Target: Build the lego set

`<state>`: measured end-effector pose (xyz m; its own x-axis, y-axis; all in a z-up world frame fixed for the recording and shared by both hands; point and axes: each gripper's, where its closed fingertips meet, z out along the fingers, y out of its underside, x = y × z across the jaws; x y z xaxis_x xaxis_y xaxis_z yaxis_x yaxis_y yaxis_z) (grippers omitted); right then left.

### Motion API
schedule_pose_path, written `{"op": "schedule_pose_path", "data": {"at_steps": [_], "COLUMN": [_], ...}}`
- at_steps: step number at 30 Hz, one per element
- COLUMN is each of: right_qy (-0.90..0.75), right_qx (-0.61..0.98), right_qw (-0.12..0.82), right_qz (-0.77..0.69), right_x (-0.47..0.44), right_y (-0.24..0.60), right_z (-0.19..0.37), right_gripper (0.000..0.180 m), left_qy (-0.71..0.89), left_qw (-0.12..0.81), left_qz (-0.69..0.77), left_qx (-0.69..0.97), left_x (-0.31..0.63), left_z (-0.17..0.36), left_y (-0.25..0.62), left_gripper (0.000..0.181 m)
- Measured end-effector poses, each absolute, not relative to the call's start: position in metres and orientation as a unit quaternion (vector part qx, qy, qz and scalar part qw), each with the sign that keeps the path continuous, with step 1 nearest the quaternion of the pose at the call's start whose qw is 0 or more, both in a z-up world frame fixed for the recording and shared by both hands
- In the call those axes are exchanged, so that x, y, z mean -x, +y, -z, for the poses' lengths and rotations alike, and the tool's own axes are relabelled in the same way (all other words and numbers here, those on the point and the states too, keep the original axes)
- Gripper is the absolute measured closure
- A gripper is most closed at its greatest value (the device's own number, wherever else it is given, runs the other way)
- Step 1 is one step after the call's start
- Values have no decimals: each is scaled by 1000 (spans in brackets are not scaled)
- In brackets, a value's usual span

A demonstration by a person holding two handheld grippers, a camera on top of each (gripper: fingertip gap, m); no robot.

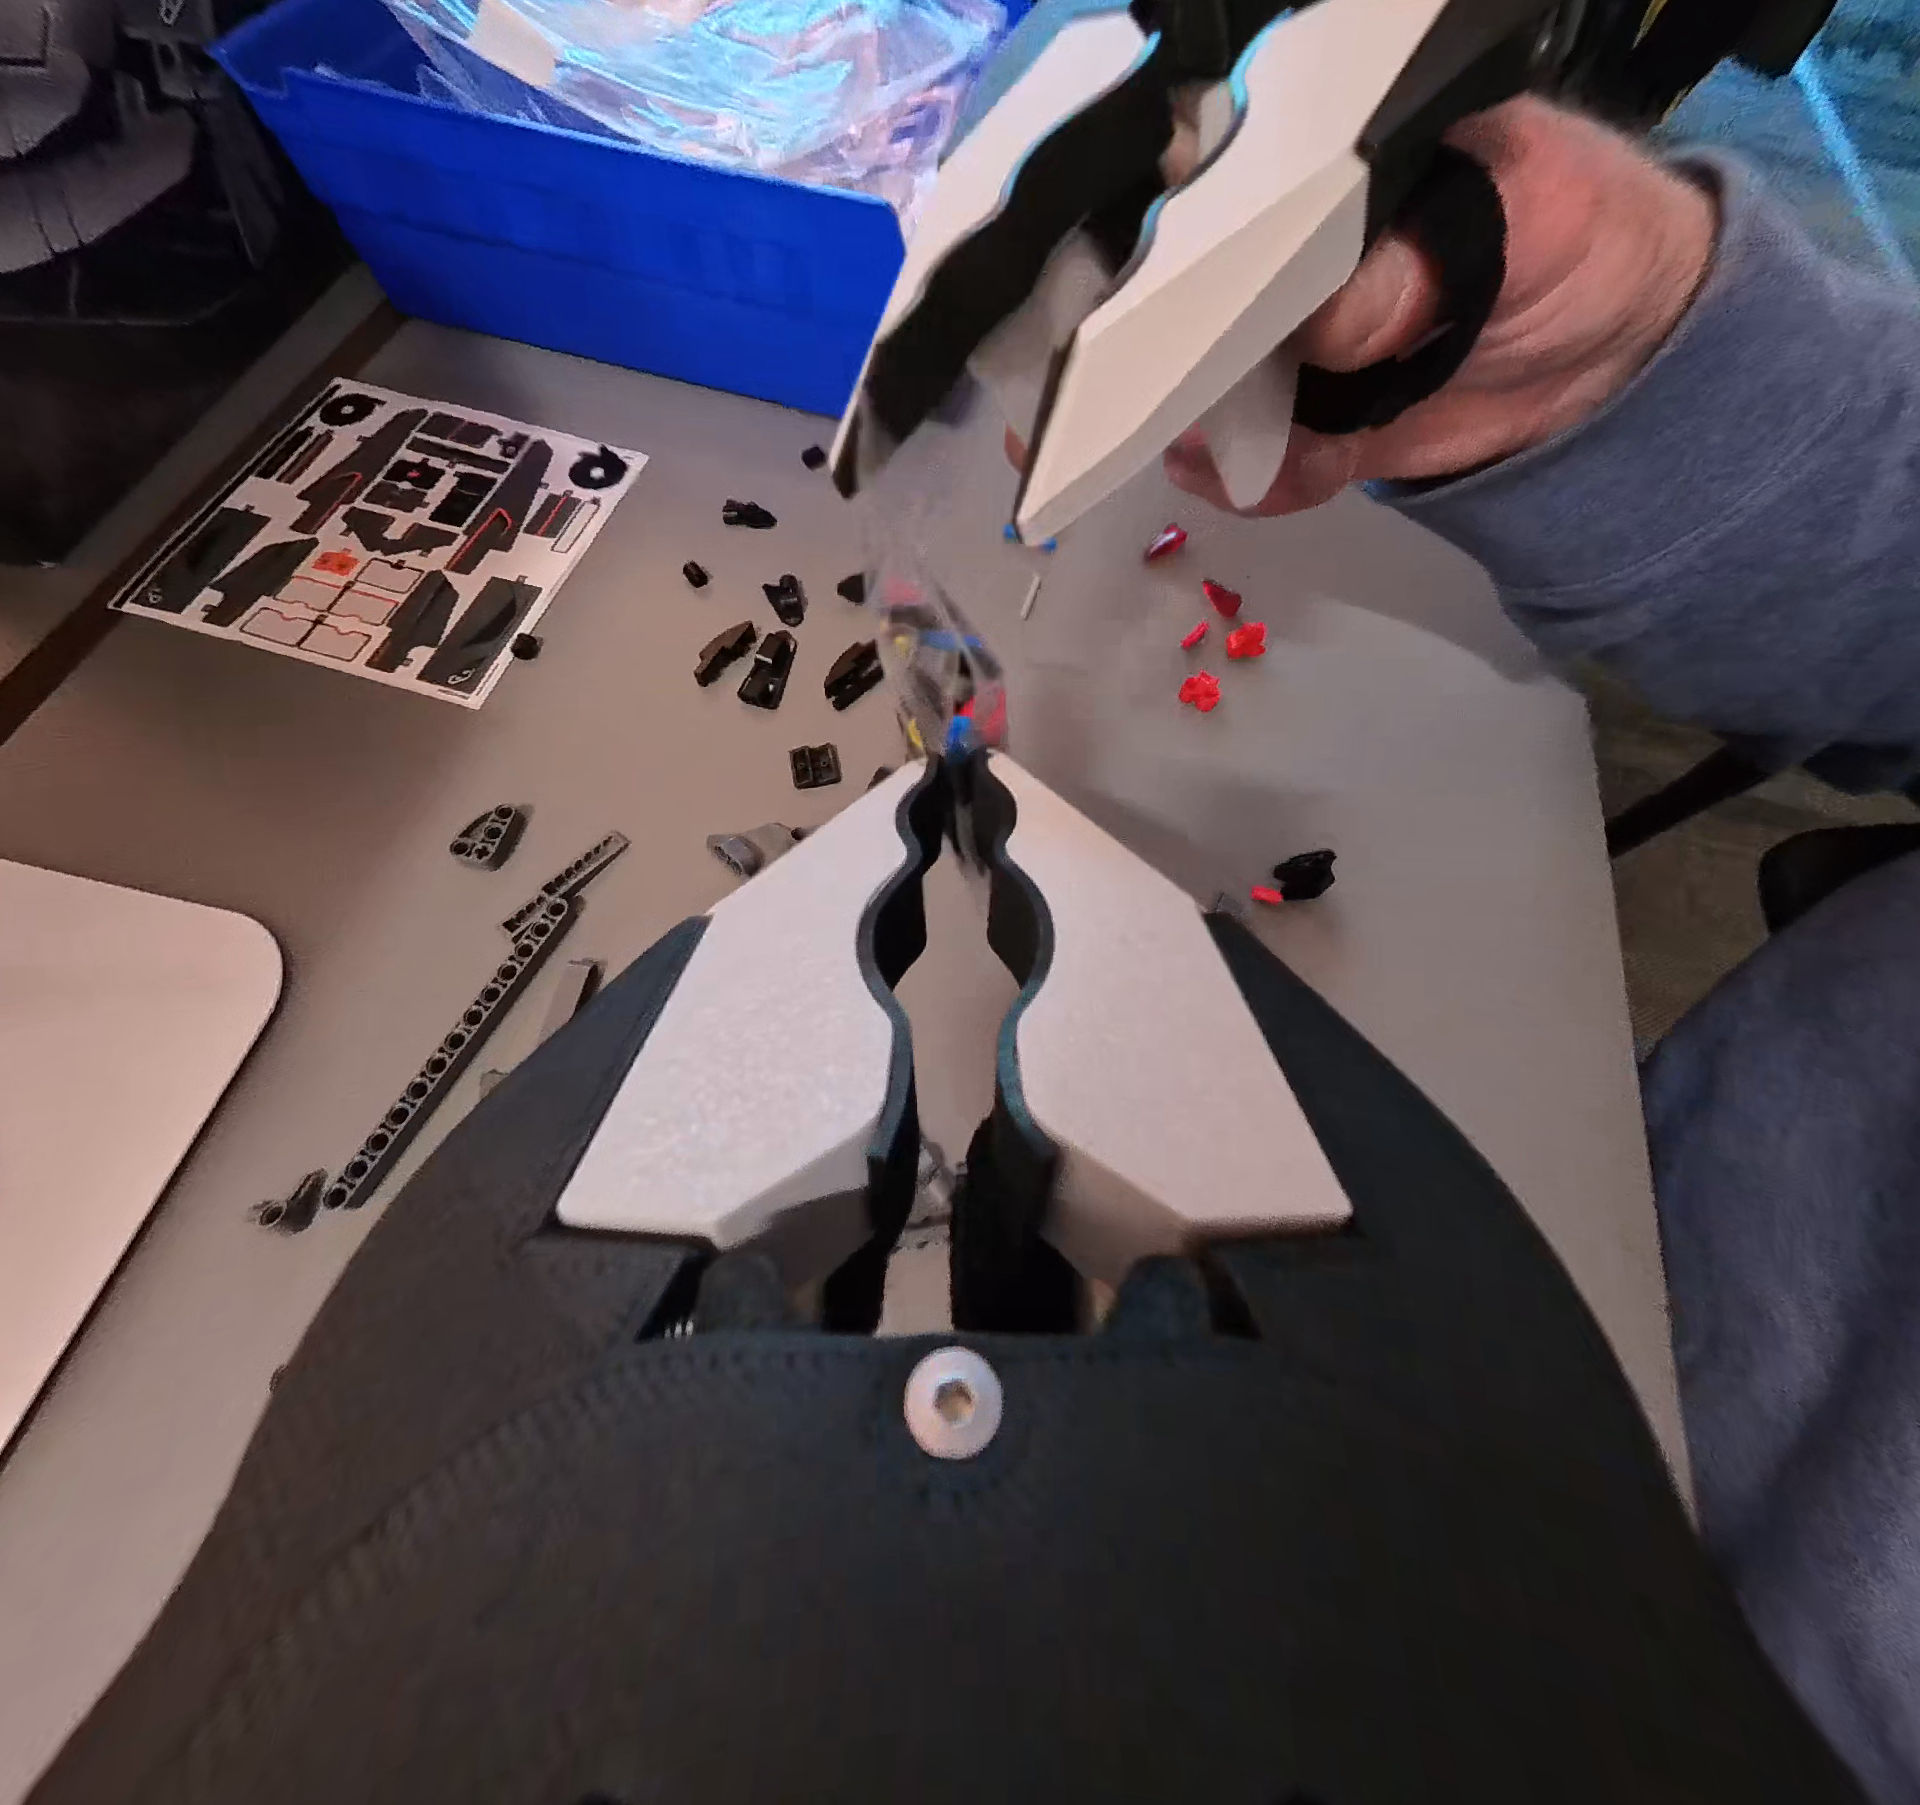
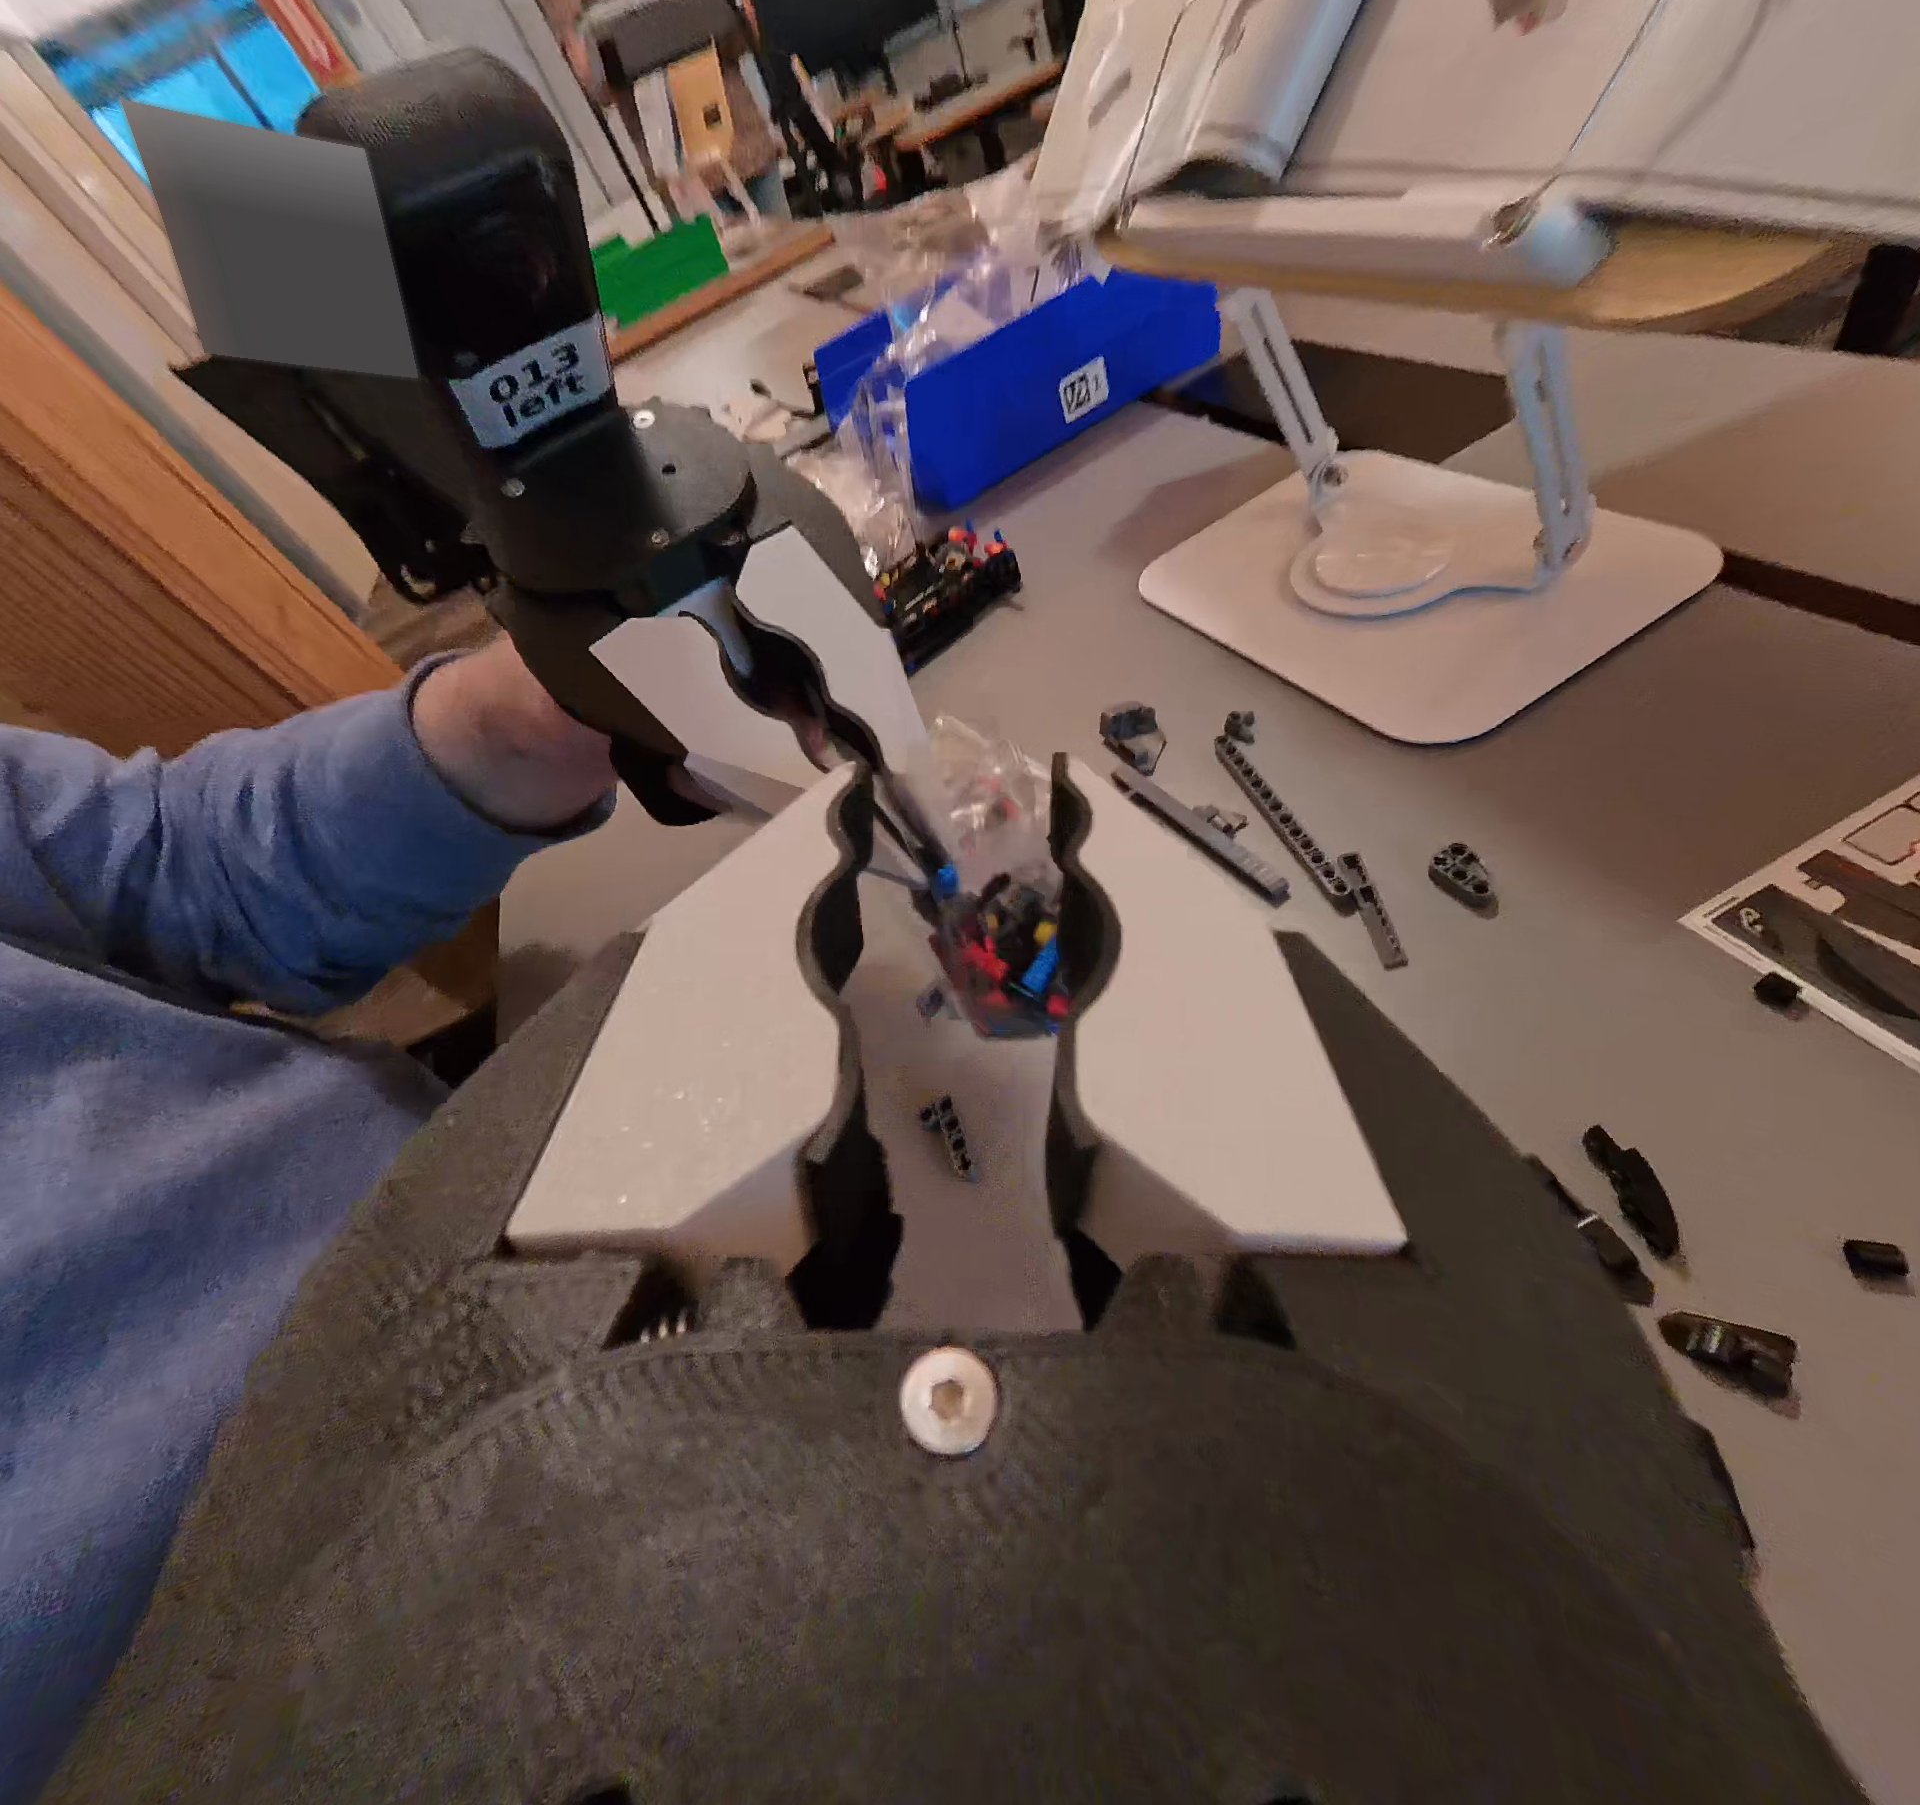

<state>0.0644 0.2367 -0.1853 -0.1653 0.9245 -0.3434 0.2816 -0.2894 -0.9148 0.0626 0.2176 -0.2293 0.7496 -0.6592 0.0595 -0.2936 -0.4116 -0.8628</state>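
A small clear plastic bag [image 1: 935, 654] of little red, blue, black and yellow Lego pieces hangs above the grey table [image 1: 312, 872]. My left gripper [image 1: 961, 768] is shut on the bag's edge. In the right wrist view the bag [image 2: 1003, 945] hangs between my right gripper's [image 2: 956, 773] open fingers, and the left gripper [image 2: 904, 820] pinches it from the left. In the left wrist view the right gripper [image 1: 935, 503] comes in from the upper right, open, with its tips around the bag's far end.
Loose black pieces [image 1: 769, 664], red pieces [image 1: 1216, 643] and a long dark grey beam [image 1: 468, 1038] lie on the table. A sticker sheet [image 1: 384, 540] lies to the left. A blue bin [image 1: 582, 228] holds plastic bags. A white stand [image 2: 1455, 612] carries a booklet [image 2: 1351, 41]. Another parts bag [image 2: 945, 581] lies near the bin. The gap from one gripper's tips to the other's is roughly 5 cm. The long dark grey beam [image 1: 468, 1038] is about 20 cm from both grippers' fingertips.
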Motion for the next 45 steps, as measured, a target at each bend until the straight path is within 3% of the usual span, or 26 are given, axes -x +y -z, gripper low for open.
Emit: {"op": "schedule_pose_path", "data": {"at_steps": [3,13,20,24,32,45], "right_qy": [-499,-442,-407,-411,-399,-408], "right_qx": [581,579,600,583,554,613], "right_qw": [287,225,239,197,182,174], "right_qz": [-575,-647,-646,-673,-707,-654], "right_x": [-72,-82,-90,-88,-95,-123], "right_y": [244,239,250,232,226,234], "right_z": [185,197,205,208,204,240], "right_gripper": [136,136,121,119,159,165], "left_qy": [276,243,240,239,237,250], "left_qw": [469,485,498,501,495,432], "left_qz": [233,320,336,358,376,398], "left_qx": [806,777,763,751,746,770], "left_x": [-61,-69,-72,-79,-95,-121], "left_z": [217,200,192,187,193,234], "left_y": [217,214,214,214,219,225], "left_gripper": [178,178,179,178,178,173]}}
